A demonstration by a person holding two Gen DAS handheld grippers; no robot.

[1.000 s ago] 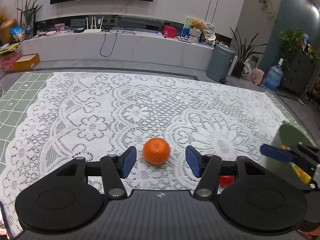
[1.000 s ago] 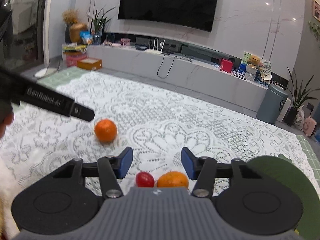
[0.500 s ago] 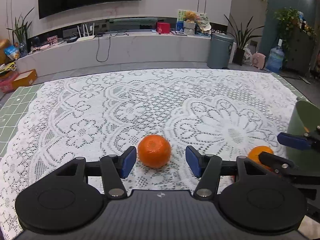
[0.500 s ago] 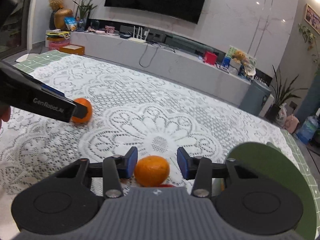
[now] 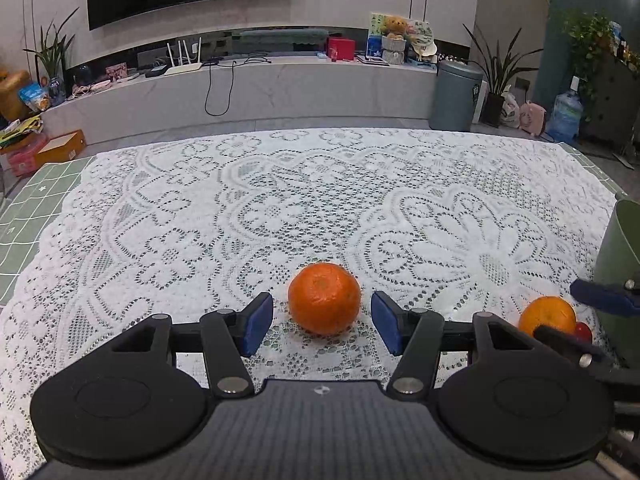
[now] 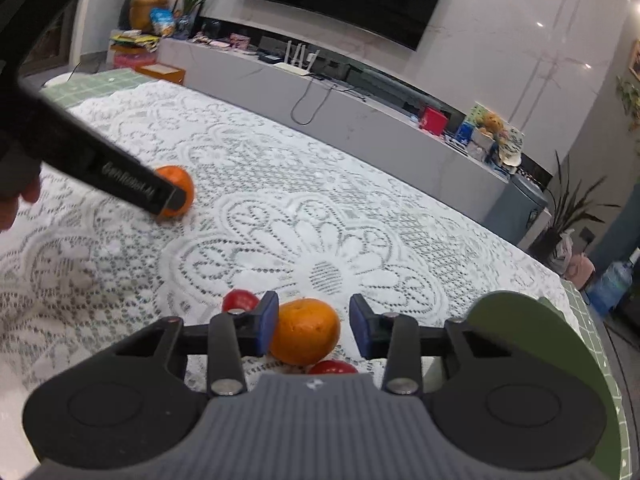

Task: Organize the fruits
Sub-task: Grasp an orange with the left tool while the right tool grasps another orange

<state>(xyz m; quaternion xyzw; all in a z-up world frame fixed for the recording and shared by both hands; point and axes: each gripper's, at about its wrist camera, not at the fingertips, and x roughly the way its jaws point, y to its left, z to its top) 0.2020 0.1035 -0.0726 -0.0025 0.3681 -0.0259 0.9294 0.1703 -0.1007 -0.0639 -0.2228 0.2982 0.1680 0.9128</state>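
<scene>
Apparently empty green bowl point(image 6: 520, 312) — right gripper point(image 6: 314, 326) closing around orange point(image 6: 306, 330), left gripper point(image 5: 322, 320) spread.

We count two oranges on the table: the first orange point(image 5: 324, 298) lies between the blue pads of one tool, and the second orange point(image 6: 305, 330) lies between the pads of the other. We count two small red fruits: the one red fruit point(image 6: 239, 300) just left of the second orange, and the other red fruit point(image 6: 332, 367) just in front of it, partly hidden. We count one green container point(image 5: 622, 248) at the right edge of the table. We count two tools, the left tool point(image 5: 322, 322) and the right tool point(image 6: 314, 326), each with two blue pads. One white lace cloth point(image 5: 280, 208) covers the table.
</scene>
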